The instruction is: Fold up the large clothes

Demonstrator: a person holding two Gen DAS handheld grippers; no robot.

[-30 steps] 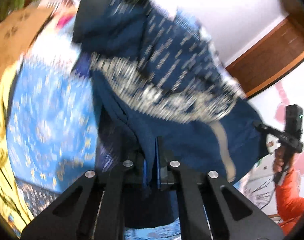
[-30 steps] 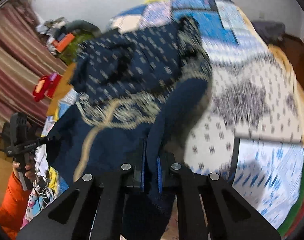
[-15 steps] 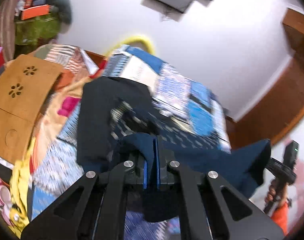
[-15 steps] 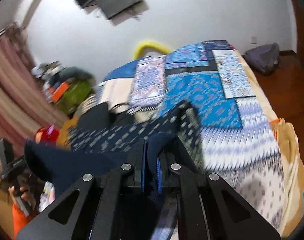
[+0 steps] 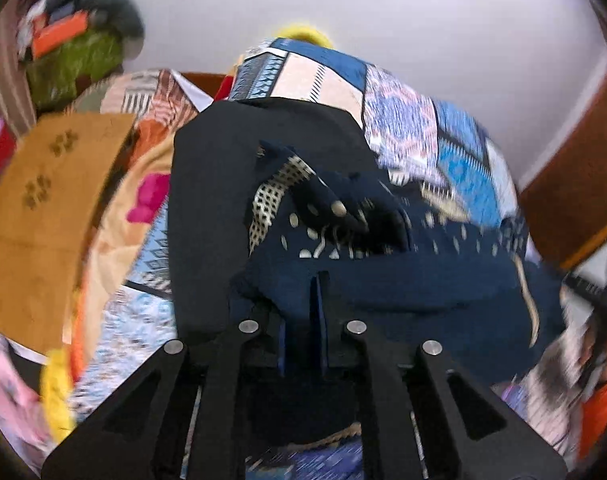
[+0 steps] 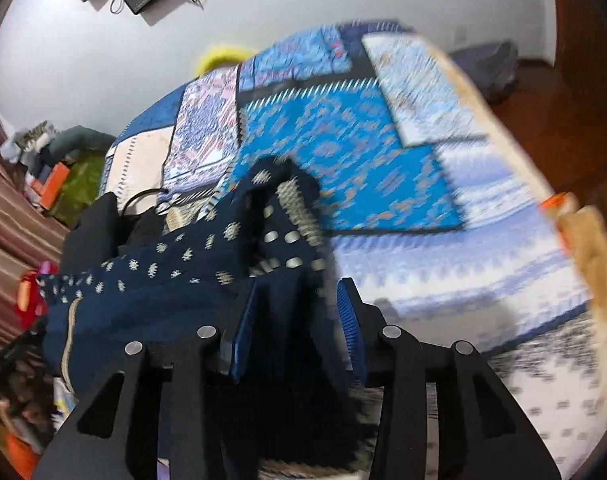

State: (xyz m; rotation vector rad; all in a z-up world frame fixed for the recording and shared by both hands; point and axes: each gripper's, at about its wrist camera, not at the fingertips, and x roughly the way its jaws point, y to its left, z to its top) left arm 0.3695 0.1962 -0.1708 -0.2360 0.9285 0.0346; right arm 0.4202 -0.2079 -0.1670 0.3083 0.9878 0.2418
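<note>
Navy garment over bed; my left tool and right tool opening, cloth still between jaws.

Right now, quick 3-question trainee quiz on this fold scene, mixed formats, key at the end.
1. True or false: the navy patterned garment lies on a bare wooden table.
2. Multiple choice: in the right wrist view, what sits between the fingers of the right gripper as its jaws are opening? A) nothing B) navy cloth C) a yellow towel
3. Fill in: the plain black garment lies on the patchwork ____, left of the navy one in the left wrist view.

Key: 1 false, it lies on a bed; 2 B; 3 bedspread.
</note>
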